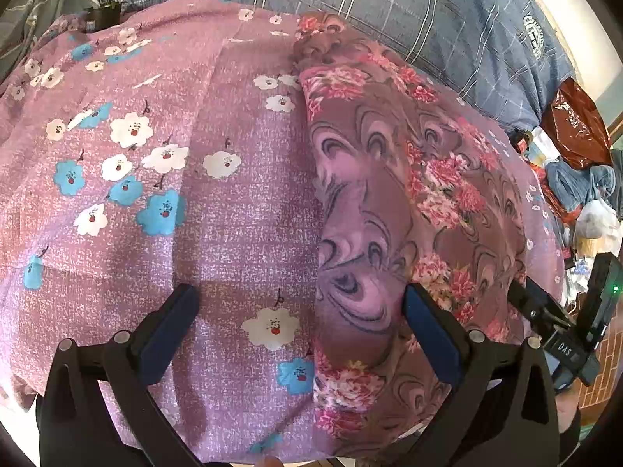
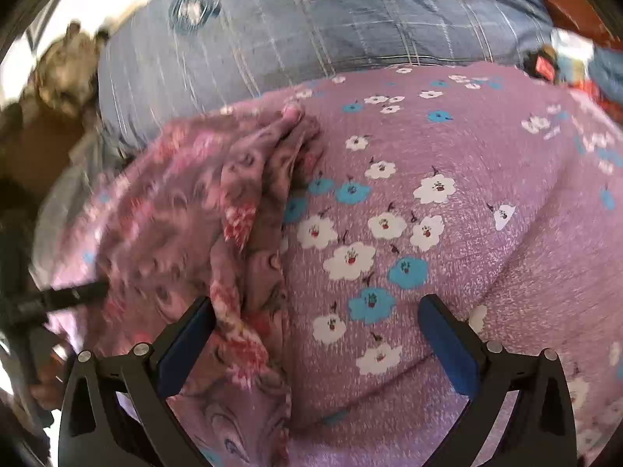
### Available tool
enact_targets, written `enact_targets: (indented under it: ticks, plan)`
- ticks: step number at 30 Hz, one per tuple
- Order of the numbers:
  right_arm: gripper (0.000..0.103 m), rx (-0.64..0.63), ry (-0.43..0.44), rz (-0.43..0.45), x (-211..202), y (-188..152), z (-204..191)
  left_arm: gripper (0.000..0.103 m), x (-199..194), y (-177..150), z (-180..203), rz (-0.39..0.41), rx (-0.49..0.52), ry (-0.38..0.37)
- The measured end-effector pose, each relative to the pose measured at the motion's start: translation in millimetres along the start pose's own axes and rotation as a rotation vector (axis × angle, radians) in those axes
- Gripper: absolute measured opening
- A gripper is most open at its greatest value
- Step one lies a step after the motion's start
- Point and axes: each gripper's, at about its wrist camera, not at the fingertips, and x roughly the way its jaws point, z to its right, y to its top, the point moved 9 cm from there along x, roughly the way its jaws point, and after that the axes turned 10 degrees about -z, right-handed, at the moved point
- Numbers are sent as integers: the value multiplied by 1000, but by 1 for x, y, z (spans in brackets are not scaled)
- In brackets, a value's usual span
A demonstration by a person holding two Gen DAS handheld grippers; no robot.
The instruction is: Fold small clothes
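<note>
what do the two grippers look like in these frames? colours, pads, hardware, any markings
Both are alike: the left gripper and the right gripper each have two matte black angular finger arms with triangular cut-outs, blue pads on the inner faces and round silver pivot bolts. From the left wrist view, the other unit's black body shows white "DAS" lettering and a green LED. No cables or sleeves visible.

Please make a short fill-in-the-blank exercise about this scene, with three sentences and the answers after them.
1. Both hand-held grippers, left and right, have their jaws ____.
2. The floral garment lies on a purple bedsheet printed with white and ____ flowers.
3. Behind the bedsheet lies a blue ____ quilt.

Missing words: open; blue; checked
</note>
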Motion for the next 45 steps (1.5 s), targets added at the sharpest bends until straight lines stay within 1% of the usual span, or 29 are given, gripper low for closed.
enact_targets:
  ticks: [3,5,7,9,11,13,15,18,21,25,28,32,36,38,42,45]
  plan:
    - [103,-18,-46,-61,-1,-2,-2,103,-12,-14,-2,26,-14,49]
    - [103,-5,-87,-77,-7,-5,1,103,-26,-21,-1,72,-17,92]
    - [103,-28,-162,-11,-24,-5,4,103,-38,-31,2,102,5,116]
    - [103,-79,-243,44,-41,-7,3,103,-45,-43,6,104,25,125]
    - [103,-130,-282,62,-52,-12,0,103,-49,-53,9,114,46,134]
    - [103,-182,-288,60,-58,-19,-8,103,-53,-64,14,125,73,158]
    - [103,-222,-298,56,-61,-24,-15,103,-53,-64,19,132,93,177]
    - [103,-256,-318,85,-68,-26,-23,103,-54,-69,27,132,132,203]
    - [103,-268,-319,106,-76,-25,-29,103,-55,-74,38,132,178,213]
    - [103,-261,-311,108,-81,-26,-31,103,-61,-87,55,154,268,252]
    - [103,-257,-318,103,-82,-29,-28,103,-62,-93,64,161,309,261]
    - [103,-231,-310,101,-86,-31,-22,103,-58,-95,69,146,328,265]
    - [103,-219,-306,98,-90,-32,-18,103,-58,-98,75,154,340,272]
    - [103,-226,-301,84,-90,-33,-17,103,-58,-99,77,155,341,271]
    - [103,-252,-319,80,-91,-37,-18,103,-58,-100,78,151,344,273]
    - [103,-270,-324,73,-92,-38,-20,103,-59,-102,77,149,351,289]
